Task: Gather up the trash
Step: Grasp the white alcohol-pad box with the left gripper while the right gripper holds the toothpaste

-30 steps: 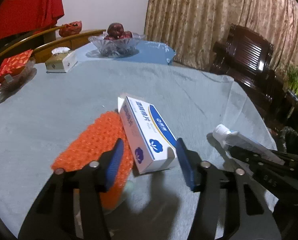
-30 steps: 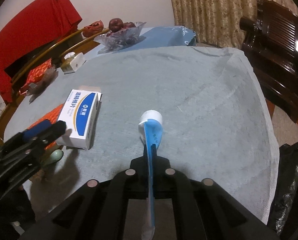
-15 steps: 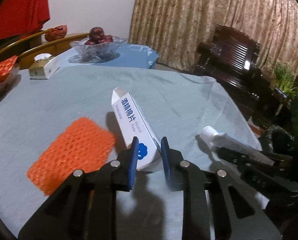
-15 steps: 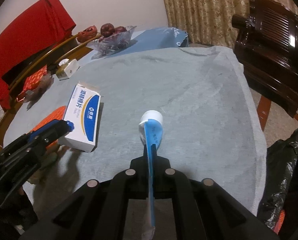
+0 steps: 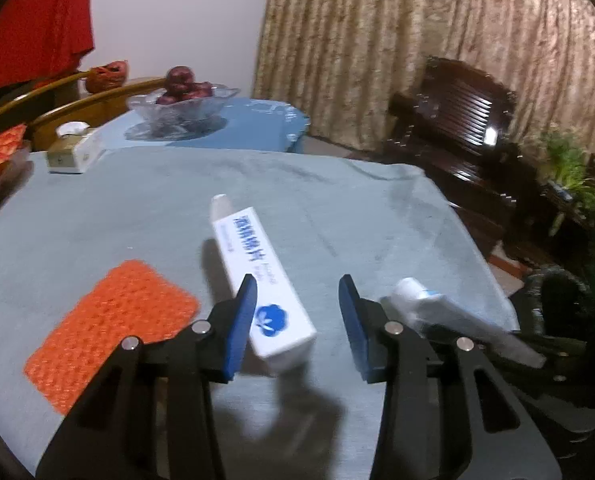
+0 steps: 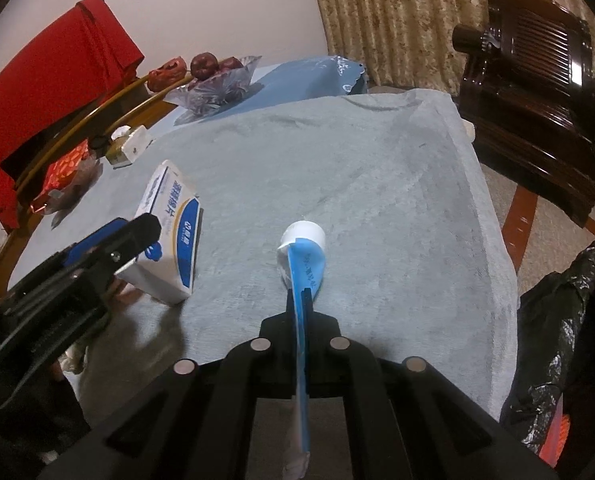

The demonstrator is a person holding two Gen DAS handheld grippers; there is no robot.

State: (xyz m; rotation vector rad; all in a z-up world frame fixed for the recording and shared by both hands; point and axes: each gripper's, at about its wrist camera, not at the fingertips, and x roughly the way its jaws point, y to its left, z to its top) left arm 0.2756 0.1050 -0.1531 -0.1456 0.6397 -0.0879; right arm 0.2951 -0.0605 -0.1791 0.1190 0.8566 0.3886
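Currently, left gripper [image 5: 297, 312]: jaws opening, box between them, pads not pressing.
Box [image 5: 265, 280]: on the bench [image 5: 137, 208], near end between the jaws, long axis running away from the gripper, tilted on edge.
Right gripper [image 6: 303, 296]: clamped on a flattened tube [image 6: 303, 252], cap forward.
Nearer hand: left, judged.
Neighbours: orange mesh pad [image 5: 109, 316] just left of box; black bag [image 6: 557, 320] off bench's right edge.
Obstruction: none seen ahead.
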